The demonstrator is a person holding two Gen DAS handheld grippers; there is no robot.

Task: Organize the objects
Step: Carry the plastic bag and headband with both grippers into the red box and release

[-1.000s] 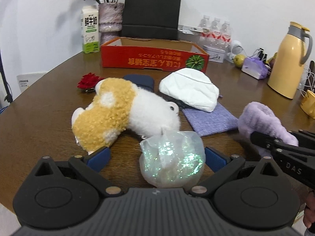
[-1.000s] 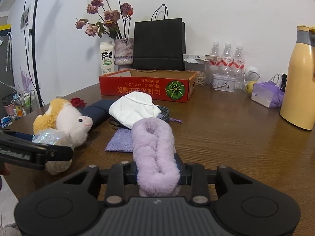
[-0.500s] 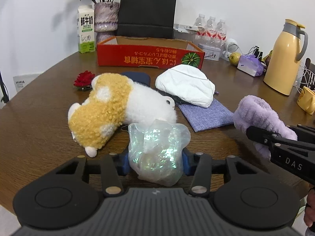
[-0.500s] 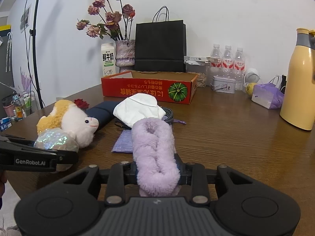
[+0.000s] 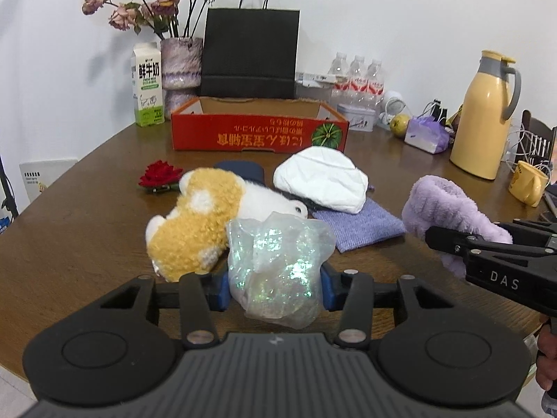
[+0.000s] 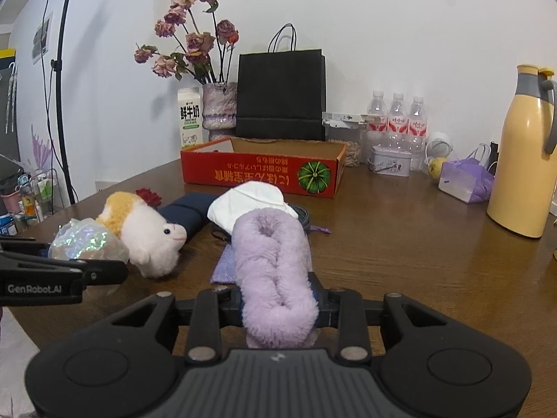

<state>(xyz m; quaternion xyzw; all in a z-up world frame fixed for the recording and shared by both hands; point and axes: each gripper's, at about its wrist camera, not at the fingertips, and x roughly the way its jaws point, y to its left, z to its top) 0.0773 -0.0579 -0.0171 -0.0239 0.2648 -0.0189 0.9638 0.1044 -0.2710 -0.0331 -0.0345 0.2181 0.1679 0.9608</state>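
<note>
My left gripper point(image 5: 275, 291) is shut on a crumpled iridescent plastic bag point(image 5: 278, 264) and holds it above the near table edge; the bag also shows in the right wrist view point(image 6: 85, 242). My right gripper point(image 6: 278, 308) is shut on a fluffy purple band point(image 6: 273, 268), also seen at the right of the left wrist view point(image 5: 442, 209). A yellow-and-white plush toy point(image 5: 209, 219) lies just beyond the bag. A white crumpled pouch point(image 5: 322, 181), a purple cloth square point(image 5: 358, 226), a dark blue case point(image 5: 243, 169) and a red rose clip point(image 5: 160, 176) lie behind it. An open red cardboard box point(image 5: 259, 132) stands farther back.
Along the wall stand a milk carton point(image 5: 147, 85), a vase of dried flowers point(image 5: 181, 66), a black paper bag point(image 5: 250, 52), water bottles point(image 5: 358, 76) and a yellow thermos point(image 5: 487, 115). A yellow mug point(image 5: 527, 183) sits at the right edge.
My left gripper closed on the iridescent bag and lifted it off the table. Both grippers rose; the right still holds the purple band.
</note>
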